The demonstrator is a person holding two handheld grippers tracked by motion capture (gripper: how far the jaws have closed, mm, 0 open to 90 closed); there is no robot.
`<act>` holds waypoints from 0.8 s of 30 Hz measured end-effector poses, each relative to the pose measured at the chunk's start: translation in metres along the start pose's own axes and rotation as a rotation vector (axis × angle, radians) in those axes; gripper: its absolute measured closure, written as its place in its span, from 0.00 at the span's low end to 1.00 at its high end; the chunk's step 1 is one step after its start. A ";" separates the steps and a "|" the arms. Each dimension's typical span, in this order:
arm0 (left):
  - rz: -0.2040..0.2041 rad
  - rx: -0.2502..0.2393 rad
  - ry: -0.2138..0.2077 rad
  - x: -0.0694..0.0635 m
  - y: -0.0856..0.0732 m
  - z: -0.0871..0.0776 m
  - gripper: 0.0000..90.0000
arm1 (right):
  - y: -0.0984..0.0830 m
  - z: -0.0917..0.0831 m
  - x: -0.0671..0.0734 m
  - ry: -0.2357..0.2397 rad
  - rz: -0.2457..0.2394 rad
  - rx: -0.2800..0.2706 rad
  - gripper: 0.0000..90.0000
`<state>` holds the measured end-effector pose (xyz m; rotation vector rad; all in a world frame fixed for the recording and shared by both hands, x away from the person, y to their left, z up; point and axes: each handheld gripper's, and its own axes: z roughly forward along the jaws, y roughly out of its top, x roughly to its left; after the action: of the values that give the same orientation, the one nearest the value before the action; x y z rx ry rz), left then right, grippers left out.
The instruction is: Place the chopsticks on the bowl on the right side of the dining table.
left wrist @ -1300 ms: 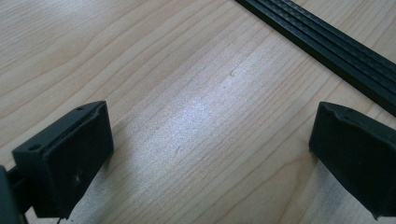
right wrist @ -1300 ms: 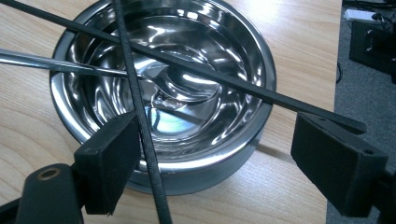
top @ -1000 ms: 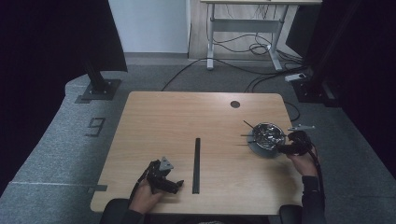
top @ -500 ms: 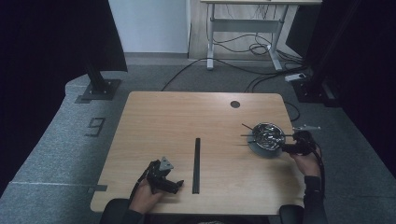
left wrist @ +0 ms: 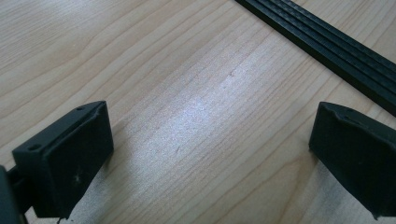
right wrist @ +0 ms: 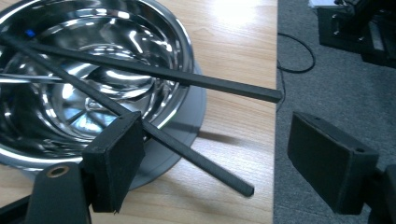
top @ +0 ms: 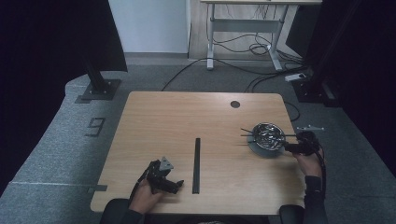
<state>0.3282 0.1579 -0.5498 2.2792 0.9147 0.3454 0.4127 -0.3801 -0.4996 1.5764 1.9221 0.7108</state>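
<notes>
A shiny steel bowl [top: 267,135] [right wrist: 88,70] sits on a grey saucer [right wrist: 187,116] near the table's right edge. Two black chopsticks [top: 247,133] [right wrist: 187,81] lie across the bowl, their near ends sticking out over its rim. My right gripper [top: 295,147] [right wrist: 219,154] is open just beyond those ends, and one stick's tip lies between its jaws without being held. My left gripper [top: 175,185] [left wrist: 212,135] rests open on bare wood at the front left, with nothing between its jaws.
A long black strip [top: 196,165] [left wrist: 327,46] lies along the table's middle, just right of the left gripper. A round cable hole [top: 235,104] is at the back. The table edge [right wrist: 274,140] drops to grey carpet beside the right gripper.
The chopsticks' far ends have shifted slightly closer together over the bowl. The left gripper has stayed still.
</notes>
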 end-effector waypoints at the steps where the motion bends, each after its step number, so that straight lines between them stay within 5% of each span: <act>1: 0.000 0.000 0.000 0.000 0.000 0.000 0.00 | 0.000 0.000 -0.001 -0.004 0.004 -0.001 0.21; 16: 0.000 0.000 0.000 0.000 0.000 0.000 0.00 | -0.003 0.000 -0.009 -0.026 0.038 -0.013 0.21; 24: 0.000 0.000 0.000 0.000 0.000 0.000 0.00 | 0.003 -0.018 0.003 0.044 0.010 -0.086 0.22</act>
<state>0.3282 0.1579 -0.5498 2.2793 0.9150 0.3454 0.4020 -0.3772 -0.4850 1.5312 1.8900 0.8279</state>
